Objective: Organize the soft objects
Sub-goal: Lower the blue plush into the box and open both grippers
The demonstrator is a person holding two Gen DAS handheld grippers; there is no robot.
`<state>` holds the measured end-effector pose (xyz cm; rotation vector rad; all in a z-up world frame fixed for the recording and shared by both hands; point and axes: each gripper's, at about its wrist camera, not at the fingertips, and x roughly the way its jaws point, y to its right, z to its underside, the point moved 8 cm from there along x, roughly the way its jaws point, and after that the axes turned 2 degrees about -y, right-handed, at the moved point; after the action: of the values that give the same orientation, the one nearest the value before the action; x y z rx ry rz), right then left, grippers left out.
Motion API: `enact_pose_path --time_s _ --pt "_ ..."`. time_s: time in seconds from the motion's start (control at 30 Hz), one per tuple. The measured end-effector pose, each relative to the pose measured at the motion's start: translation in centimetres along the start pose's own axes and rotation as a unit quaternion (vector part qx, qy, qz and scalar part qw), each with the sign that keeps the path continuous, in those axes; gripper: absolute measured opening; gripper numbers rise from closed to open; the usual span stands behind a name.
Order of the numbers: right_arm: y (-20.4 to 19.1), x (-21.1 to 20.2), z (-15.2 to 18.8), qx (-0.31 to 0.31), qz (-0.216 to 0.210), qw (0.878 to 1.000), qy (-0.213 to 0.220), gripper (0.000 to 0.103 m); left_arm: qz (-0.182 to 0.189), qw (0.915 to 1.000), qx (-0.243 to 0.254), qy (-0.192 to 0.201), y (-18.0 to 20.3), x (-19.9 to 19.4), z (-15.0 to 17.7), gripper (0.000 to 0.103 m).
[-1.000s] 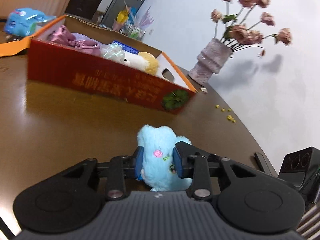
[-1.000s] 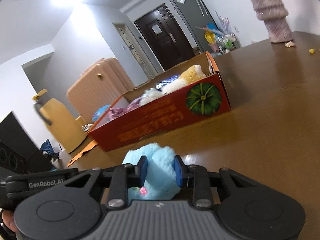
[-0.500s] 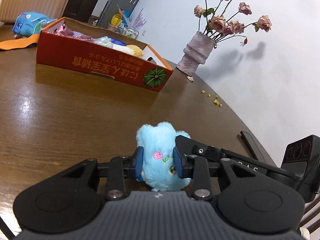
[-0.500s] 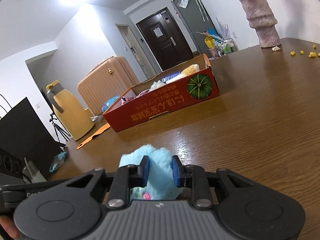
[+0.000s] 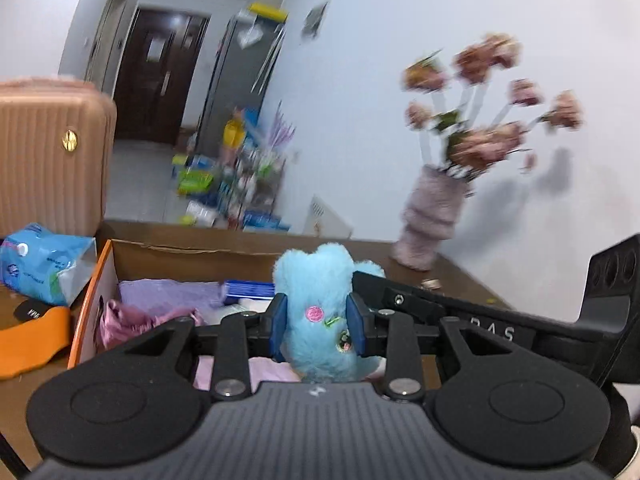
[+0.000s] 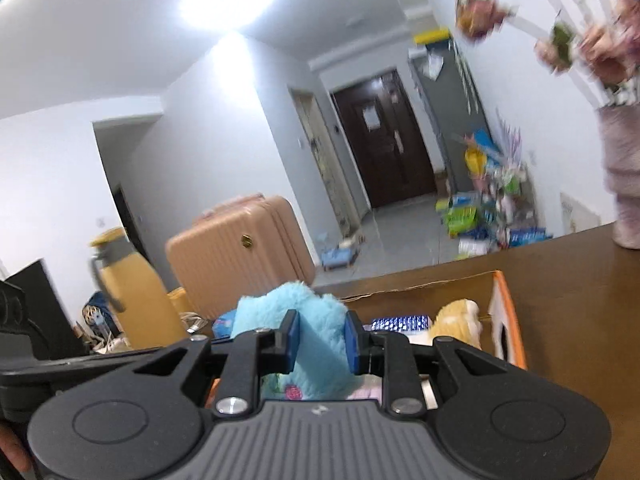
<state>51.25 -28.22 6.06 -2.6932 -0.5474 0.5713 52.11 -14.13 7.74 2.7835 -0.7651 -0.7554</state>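
A fluffy light-blue plush toy [image 5: 320, 312] is held by both grippers at once. My left gripper [image 5: 318, 326] is shut on it from one side. My right gripper [image 6: 318, 342] is shut on it from the other side, and the toy [image 6: 316, 344] shows there too. The toy hangs over the open cardboard box [image 5: 100, 280], which holds purple cloth [image 5: 168, 300], a blue packet [image 5: 248, 290] and a yellow-white plush [image 6: 456, 320]. The box's orange end wall [image 6: 506, 320] is at the right in the right wrist view.
A vase of pink flowers [image 5: 432, 220] stands on the brown table [image 6: 560, 264] past the box. A blue tissue pack [image 5: 44, 260] and an orange flap [image 5: 32, 336] lie left of the box. A pink suitcase [image 6: 240, 252] and a yellow jug [image 6: 128, 284] stand beyond the table.
Both grippers carried the blue plush up off the table and forward, from in front of the box to above its open top. Both grips stayed shut on it.
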Motion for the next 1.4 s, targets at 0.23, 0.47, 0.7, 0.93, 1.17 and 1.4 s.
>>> enact_pose_path --time_s 0.23,0.47,0.7,0.93,1.17,1.4 --pt "6.3 10.2 -0.1 0.018 0.043 0.994 -0.101 0.022 -0.02 0.9958 -0.015 -0.088 -3.6 10.1 0.7 0.028" --pt "9.9 11.9 2.1 -0.004 0.101 0.974 -0.201 0.01 -0.005 0.9873 0.004 -0.159 -2.3 14.7 3.9 0.027" --pt "9.0 11.5 2.9 -0.04 0.128 0.965 -0.224 0.006 0.004 0.9806 -0.025 -0.194 -3.2 15.8 4.9 0.029" --pt "8.6 10.3 3.2 -0.021 0.117 0.966 -0.228 0.012 -0.007 0.9804 -0.024 -0.195 -3.1 13.5 5.1 0.044" --pt "5.8 5.1 -0.8 -0.045 0.12 0.977 -0.17 0.031 -0.039 0.9923 0.024 -0.115 -2.7 5.9 1.2 0.046" --pt "2.6 -2.3 -2.8 -0.099 0.127 0.982 -0.098 0.049 -0.12 0.9915 0.049 -0.008 -4.2 -3.3 -0.5 0.057"
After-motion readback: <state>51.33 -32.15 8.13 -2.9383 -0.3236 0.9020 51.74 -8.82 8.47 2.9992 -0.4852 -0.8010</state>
